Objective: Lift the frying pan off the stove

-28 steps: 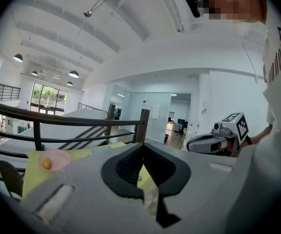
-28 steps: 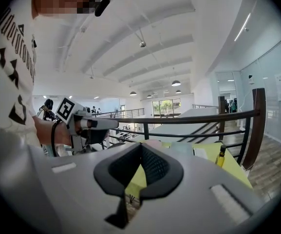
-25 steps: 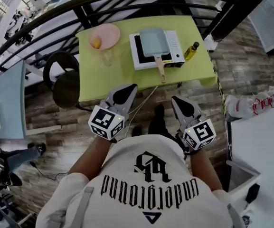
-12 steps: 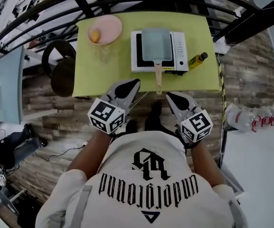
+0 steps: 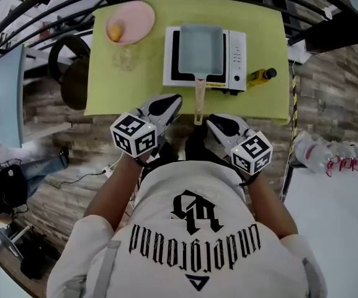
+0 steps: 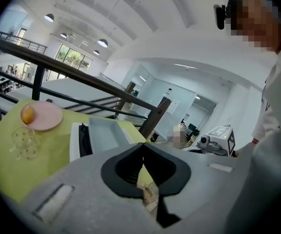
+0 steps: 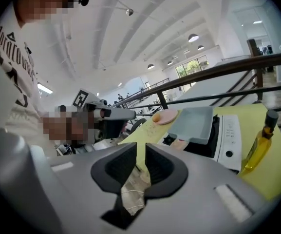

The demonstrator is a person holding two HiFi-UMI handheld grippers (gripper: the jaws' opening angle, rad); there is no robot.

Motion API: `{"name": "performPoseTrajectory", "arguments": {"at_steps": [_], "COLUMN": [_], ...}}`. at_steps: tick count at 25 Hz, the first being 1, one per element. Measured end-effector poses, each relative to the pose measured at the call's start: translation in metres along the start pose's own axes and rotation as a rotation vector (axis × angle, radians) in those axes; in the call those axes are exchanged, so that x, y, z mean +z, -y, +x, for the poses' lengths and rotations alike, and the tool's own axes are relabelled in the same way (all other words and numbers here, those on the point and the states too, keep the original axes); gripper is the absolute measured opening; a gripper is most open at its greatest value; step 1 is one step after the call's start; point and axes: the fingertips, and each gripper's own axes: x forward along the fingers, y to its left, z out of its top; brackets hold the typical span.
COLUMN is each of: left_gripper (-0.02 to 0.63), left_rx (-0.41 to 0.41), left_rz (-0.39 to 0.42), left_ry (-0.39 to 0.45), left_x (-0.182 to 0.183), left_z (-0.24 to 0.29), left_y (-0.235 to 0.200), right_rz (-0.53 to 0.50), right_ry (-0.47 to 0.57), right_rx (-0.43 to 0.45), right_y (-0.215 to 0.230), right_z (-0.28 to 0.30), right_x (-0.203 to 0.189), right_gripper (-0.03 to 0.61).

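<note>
A grey rectangular frying pan (image 5: 200,47) sits on the white stove (image 5: 236,58) on the yellow-green table (image 5: 135,89). Its wooden handle (image 5: 198,98) reaches past the table's near edge. My left gripper (image 5: 174,99) hangs just left of the handle's end, shut and empty. My right gripper (image 5: 211,120) is just right of and below the handle's end; its jaws have just been opening, stand slightly apart and hold nothing. Neither gripper touches the handle. The pan (image 6: 108,129) lies ahead in the left gripper (image 6: 141,149) view, and the pan (image 7: 194,123) also beyond the right gripper (image 7: 141,152).
A pink plate (image 5: 129,22) with an orange piece lies at the table's far left, a clear glass (image 5: 126,58) beside it. An oil bottle (image 5: 262,76) lies right of the stove. A dark chair (image 5: 73,73) stands left of the table, a railing behind it.
Both grippers have come forward to the table's near edge, ending on either side of the pan handle's tip. The table and stove now sit closer in the head view.
</note>
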Motion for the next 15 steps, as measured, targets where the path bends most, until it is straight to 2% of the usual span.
{"name": "performPoseTrajectory", "arguments": {"at_steps": [6,15], "left_gripper": [0.077,0.233], "left_rx": [-0.025,-0.142], "left_rz": [-0.08,-0.218], "left_ry": [-0.08,-0.202], "left_x": [-0.03,-0.082], "left_z": [0.028,0.069], "left_y": [-0.014,-0.032], "right_rz": [0.106,0.235], "right_ry": [-0.078,-0.154], "right_rx": [0.068,0.144], "right_y": [0.015,0.033], "right_z": [0.015,0.044], "right_x": [-0.024,-0.063], "right_gripper": [0.112,0.184]}}
